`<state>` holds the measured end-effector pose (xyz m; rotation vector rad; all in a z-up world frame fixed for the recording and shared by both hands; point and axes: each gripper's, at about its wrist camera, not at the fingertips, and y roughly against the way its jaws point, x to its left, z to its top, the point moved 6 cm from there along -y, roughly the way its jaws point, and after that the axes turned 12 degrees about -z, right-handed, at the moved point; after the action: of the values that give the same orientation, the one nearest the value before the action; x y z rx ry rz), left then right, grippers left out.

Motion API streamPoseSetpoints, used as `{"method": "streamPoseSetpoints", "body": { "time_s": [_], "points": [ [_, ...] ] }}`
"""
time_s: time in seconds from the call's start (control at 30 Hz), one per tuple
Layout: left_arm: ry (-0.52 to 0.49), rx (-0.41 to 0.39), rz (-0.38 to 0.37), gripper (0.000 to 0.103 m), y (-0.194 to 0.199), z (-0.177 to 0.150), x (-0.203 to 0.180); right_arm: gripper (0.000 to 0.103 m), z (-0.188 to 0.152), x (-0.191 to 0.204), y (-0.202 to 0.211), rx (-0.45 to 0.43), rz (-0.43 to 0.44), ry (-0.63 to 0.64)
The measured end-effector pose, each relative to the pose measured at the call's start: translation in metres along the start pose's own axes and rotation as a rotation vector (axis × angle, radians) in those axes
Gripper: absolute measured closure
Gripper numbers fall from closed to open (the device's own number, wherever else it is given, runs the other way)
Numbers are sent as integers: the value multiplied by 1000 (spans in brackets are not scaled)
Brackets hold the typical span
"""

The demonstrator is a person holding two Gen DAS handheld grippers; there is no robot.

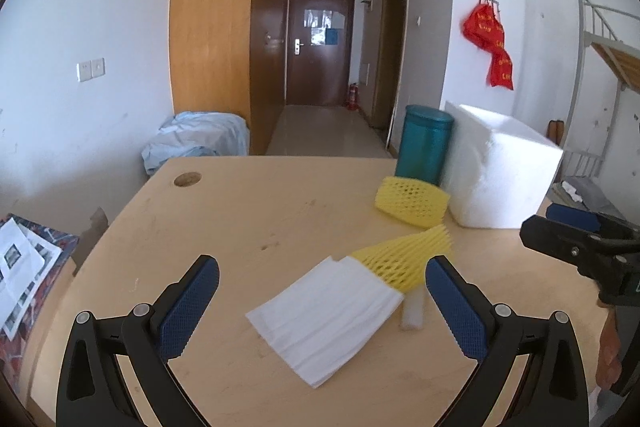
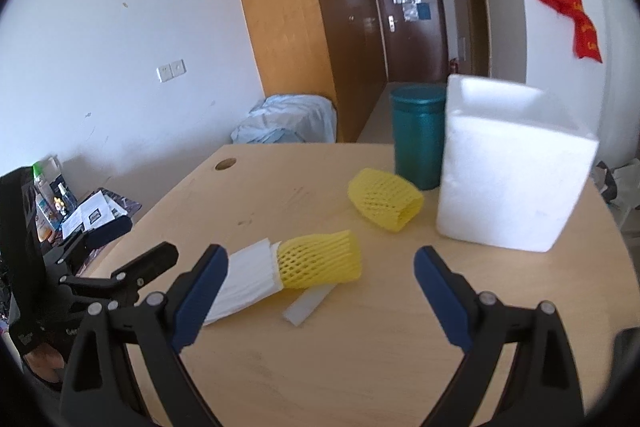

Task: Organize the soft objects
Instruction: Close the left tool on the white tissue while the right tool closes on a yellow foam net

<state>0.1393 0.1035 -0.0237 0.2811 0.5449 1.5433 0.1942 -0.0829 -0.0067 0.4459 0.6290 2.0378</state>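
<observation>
Left wrist view: our left gripper (image 1: 322, 301) hangs over the near table (image 1: 224, 211) with jaws wide open, nothing between them. Right gripper (image 2: 320, 291) same, jaws spread and empty. Just ahead lies one white folded sheet (image 1: 324, 319), its far end tucked into a yellow foam net (image 1: 404, 259), with one small white foam strip (image 1: 412, 313) beside it. Farther right, a second yellow net (image 1: 412, 201) lies loose, near the white foam box (image 1: 500, 179) and one teal canister (image 1: 424, 147). Count: two nets, one sheet, one strip, one box. We judge nothing sorted yet; all soft pieces remain to be gathered.
</observation>
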Motion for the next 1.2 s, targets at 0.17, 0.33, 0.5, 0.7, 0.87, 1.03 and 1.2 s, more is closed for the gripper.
{"method": "streamPoseSetpoints", "body": {
  "time_s": [0.17,0.33,0.5,0.7,0.87,1.03,1.2],
  "points": [
    [20,24,-22,0,-12,-16,5,7,-8,12,-24,50,9,7],
    [34,49,8,0,-22,-26,13,7,-11,18,-38,76,12,16],
    [59,71,-4,0,-29,-32,22,7,-12,22,-50,94,11,25],
    [51,89,-12,0,-37,-36,22,7,-10,22,-60,102,16,30],
    [46,109,-17,0,-45,-41,22,7,-8,22,-68,105,22,40],
    [51,130,-27,0,-52,-46,24,8,-12,23,-81,131,18,54],
    [72,176,-32,0,-65,-50,27,11,-14,21,-95,164,16,50]
  ]
}}
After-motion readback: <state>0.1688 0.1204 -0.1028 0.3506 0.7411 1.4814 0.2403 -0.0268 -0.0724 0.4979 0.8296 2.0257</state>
